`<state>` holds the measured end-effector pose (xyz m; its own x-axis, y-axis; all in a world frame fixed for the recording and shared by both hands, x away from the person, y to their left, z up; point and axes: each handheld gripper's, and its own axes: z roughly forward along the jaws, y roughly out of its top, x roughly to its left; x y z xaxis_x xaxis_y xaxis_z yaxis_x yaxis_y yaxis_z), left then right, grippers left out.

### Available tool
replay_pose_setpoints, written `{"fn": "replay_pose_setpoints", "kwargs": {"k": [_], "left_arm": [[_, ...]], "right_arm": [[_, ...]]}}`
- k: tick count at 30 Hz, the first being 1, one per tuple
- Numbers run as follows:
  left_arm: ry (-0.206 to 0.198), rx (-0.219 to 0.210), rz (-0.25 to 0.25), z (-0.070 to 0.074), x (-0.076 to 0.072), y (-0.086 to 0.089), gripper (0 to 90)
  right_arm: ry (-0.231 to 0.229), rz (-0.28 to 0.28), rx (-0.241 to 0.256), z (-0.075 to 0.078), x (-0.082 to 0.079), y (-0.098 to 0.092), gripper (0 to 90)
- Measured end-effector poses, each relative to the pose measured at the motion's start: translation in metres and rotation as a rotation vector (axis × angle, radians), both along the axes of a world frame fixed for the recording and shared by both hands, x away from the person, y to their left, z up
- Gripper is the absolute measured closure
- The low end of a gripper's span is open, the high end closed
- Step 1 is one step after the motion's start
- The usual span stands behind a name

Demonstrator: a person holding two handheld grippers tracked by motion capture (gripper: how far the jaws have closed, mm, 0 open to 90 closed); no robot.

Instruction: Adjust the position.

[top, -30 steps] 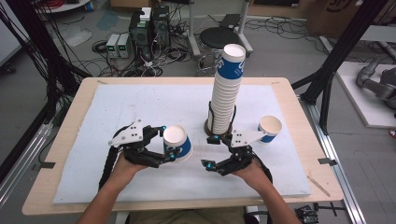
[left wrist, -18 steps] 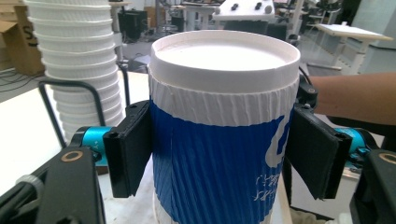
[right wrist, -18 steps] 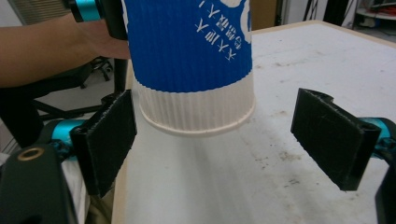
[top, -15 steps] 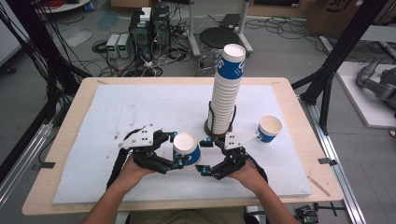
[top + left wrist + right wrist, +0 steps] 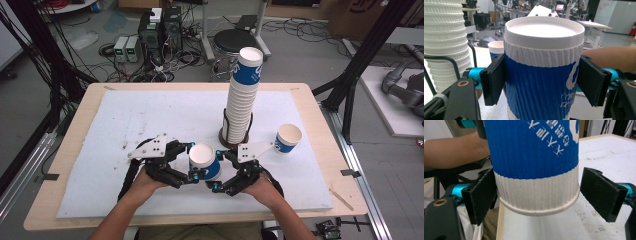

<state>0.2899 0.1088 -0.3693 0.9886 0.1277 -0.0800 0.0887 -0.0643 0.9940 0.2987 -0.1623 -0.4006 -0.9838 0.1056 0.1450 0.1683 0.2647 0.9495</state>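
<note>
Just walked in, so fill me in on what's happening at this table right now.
A person is working with a two-jaw gripper in each hand over a white foam mat. The left gripper is clamped on a blue-and-white ribbed paper cup, held off the mat. The right gripper brackets the same cup's white end, one jaw touching, the other standing clear. Behind them rises a tall stack of matching paper cups in a holder, and one single paper cup stands upright to its right.

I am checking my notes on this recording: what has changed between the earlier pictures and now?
The left gripper carried the blue and white cup rightward to the middle. The right gripper swung left to meet it; its jaws now flank the cup's lower end without clamping. The tall cup stack and the single cup on the table stayed put.
</note>
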Motion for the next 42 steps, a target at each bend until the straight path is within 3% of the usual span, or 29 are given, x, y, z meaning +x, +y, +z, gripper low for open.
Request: {"fn": "replay_pose_setpoints", "kwargs": {"k": [12,15,19,25,31,34,42], "left_arm": [[-0.036,0.012,0.006,-0.003,-0.001,-0.001,30.8],[-0.046,0.028,0.032,-0.003,-0.003,-0.002,30.3],[0.008,0.044,0.061,-0.002,-0.003,-0.002,16.5],[0.06,0.081,0.033,0.0,0.001,0.008,15.0],[0.046,0.116,0.04,0.01,0.004,0.019,15.0],[0.044,0.131,0.043,0.015,0.006,0.024,15.1],[0.05,0.224,0.039,0.028,0.014,0.03,15.0]], "right_arm": [[-0.032,0.004,-0.034,0.002,-0.001,-0.002,31.0],[-0.029,0.006,-0.047,0.001,-0.001,-0.002,32.6],[-0.022,0.007,-0.064,0.001,0.0,-0.002,33.5],[-0.019,0.012,-0.099,0.003,0.0,-0.006,35.0],[-0.011,0.0,-0.188,0.011,0.008,-0.014,35.5],[-0.039,0.013,-0.261,0.021,0.011,-0.012,35.4],[-0.081,0.05,-0.44,0.04,0.019,0.001,35.4]]}}
